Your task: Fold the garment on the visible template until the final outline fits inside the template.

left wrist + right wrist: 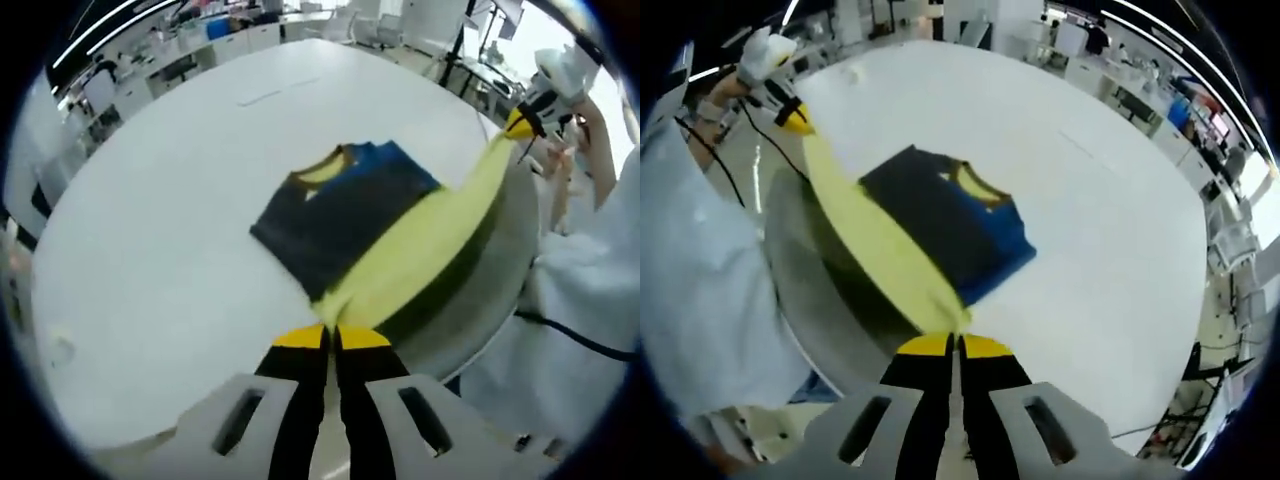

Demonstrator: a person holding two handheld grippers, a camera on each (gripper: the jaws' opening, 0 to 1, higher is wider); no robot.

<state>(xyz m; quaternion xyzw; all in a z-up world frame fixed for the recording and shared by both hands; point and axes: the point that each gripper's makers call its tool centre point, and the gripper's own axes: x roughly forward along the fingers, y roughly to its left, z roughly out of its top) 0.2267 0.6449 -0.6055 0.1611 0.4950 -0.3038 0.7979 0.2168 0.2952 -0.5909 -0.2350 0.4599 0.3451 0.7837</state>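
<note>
A dark navy and blue garment [335, 215] with a yellow neck opening lies folded near the edge of a round white table [170, 230]. Its yellow part [430, 235] is lifted and pulled taut along the table's edge between both grippers. In the left gripper view my left gripper [330, 338] is shut on one end of that yellow strip, and the right gripper [524, 122] holds the far end at upper right. In the right gripper view, the garment [945, 220] and the yellow strip [880, 245] run to my right gripper [955, 342], shut on it. The left gripper [792, 116] grips the far end.
A person in white clothing [575, 300] stands at the table's edge [790, 290], also seen as a sleeve [700, 270]. A faint line [260, 97] marks the tabletop beyond the garment. Desks and chairs [150, 65] stand behind the table.
</note>
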